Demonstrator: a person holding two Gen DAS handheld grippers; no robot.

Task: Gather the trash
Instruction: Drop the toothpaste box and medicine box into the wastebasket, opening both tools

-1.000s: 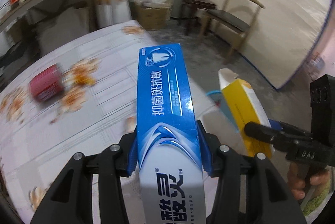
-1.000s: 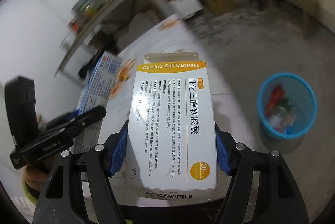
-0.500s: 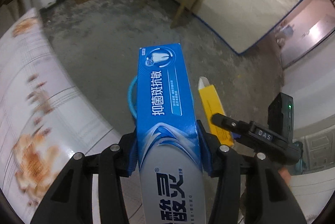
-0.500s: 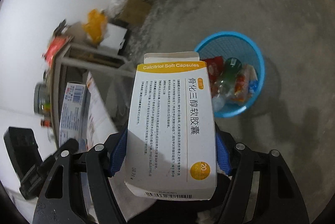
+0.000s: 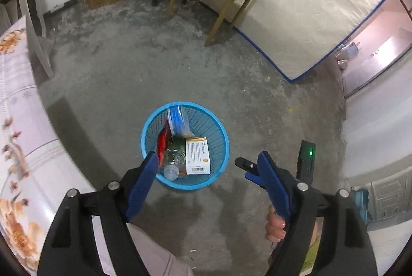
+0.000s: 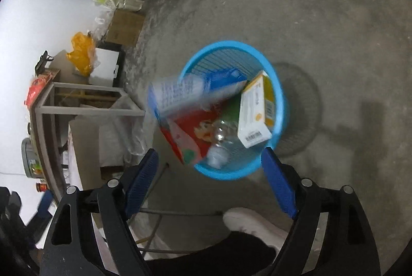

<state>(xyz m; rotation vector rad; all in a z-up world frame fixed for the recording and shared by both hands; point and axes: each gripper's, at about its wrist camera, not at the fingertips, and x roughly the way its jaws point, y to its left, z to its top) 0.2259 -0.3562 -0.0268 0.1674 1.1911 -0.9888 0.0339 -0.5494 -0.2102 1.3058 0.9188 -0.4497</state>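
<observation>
both tools, left tool (image 5: pixel 206 167) and right tool (image 6: pixel 209 164), are opening, empty, above the blue wastebasket (image 5: pixel 148 131); let the toothpaste box (image 6: pixel 195 89) and capsule box (image 6: pixel 253 111) settle inside before pulling away.

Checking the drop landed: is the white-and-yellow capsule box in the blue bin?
In: the capsule box lies inside the blue bin, against its wall.
</observation>
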